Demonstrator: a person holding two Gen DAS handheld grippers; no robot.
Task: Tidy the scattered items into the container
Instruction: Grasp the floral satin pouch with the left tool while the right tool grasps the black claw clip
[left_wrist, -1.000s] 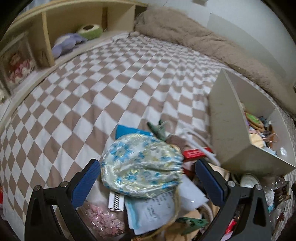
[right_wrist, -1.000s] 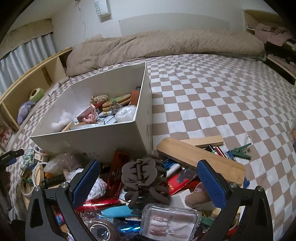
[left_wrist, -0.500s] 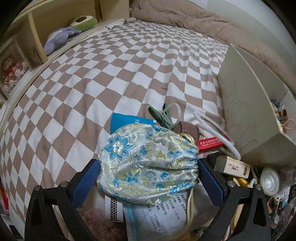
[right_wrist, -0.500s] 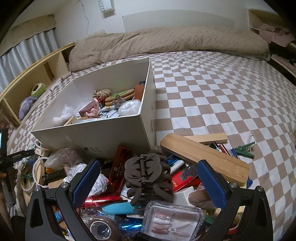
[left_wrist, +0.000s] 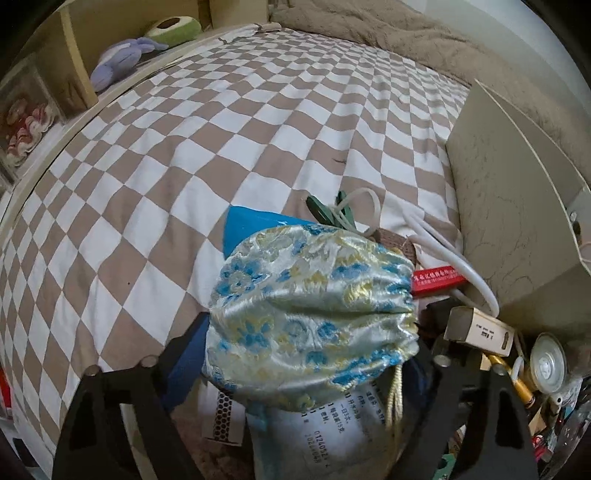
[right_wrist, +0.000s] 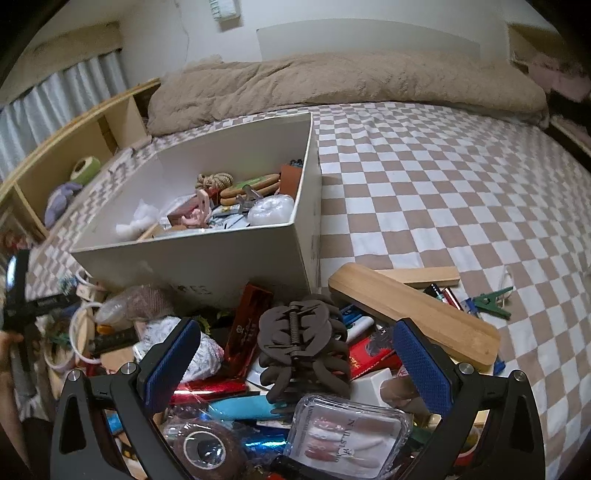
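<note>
So the left gripper (left_wrist: 310, 339) is down over a shiny drawstring pouch (left_wrist: 310, 306) with blue and yellow flowers, and its jaws are closing with the pouch right between them. The pouch bulges over both blue pads so they're mostly hidden, and it looks squeezed and creased across the middle, though I can't tell for sure whether the pads are fully pressing yet. It sits on the near edge of the pile, on top of a printed paper slip (left_wrist: 332, 432), with a blue packet (left_wrist: 243, 229) poking out behind it and a red box (left_wrist: 439, 280) to its right.

The right gripper (right_wrist: 295, 363) hangs over the other end of the clutter with its fingers spread wide and nothing held. A brown claw hair clip (right_wrist: 303, 350) lies between the pads without touching either one. Just near of it is a clear case of press-on nails (right_wrist: 347, 439), and to the right a wooden board (right_wrist: 413, 317).

The white box (right_wrist: 192, 258) stands on the checked bedspread (right_wrist: 443, 192), just behind the pile, already partly filled with bits.
</note>
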